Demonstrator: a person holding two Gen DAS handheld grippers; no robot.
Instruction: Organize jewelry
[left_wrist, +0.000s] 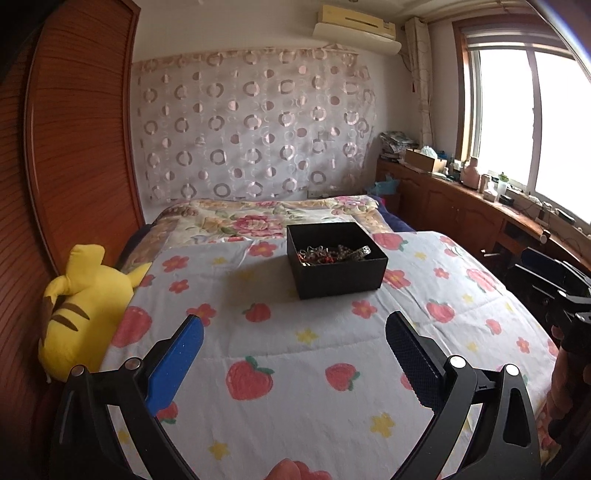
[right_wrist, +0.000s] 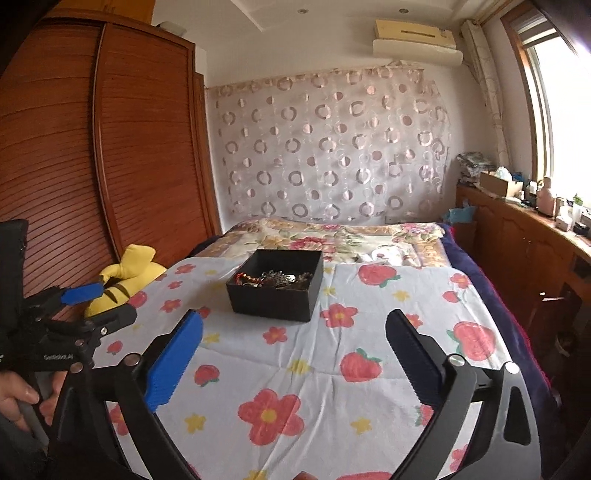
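While both grippers' fingers (left_wrist: 410, 354) (right_wrist: 410, 354) gape empty, black box (left_wrist: 337, 260) of jewelry (left_wrist: 332, 254) sits unobstructed; plush (left_wrist: 79, 314) left.

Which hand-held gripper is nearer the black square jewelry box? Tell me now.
Neither clearly. The left hand-held gripper sits back and slightly left of the black square jewelry box; the right hand-held gripper sits back and slightly right.

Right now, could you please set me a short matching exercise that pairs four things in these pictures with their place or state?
Things:
1. box
2. jewelry
3. plush toy
4. left gripper

Places or states:
A. lying at the bed's left edge, beside the wardrobe
B. open, holding nothing
C. piled in a tangle inside the box
D. standing on the strawberry sheet, lid off

Pairs: 1-D, 2-C, 3-A, 4-B
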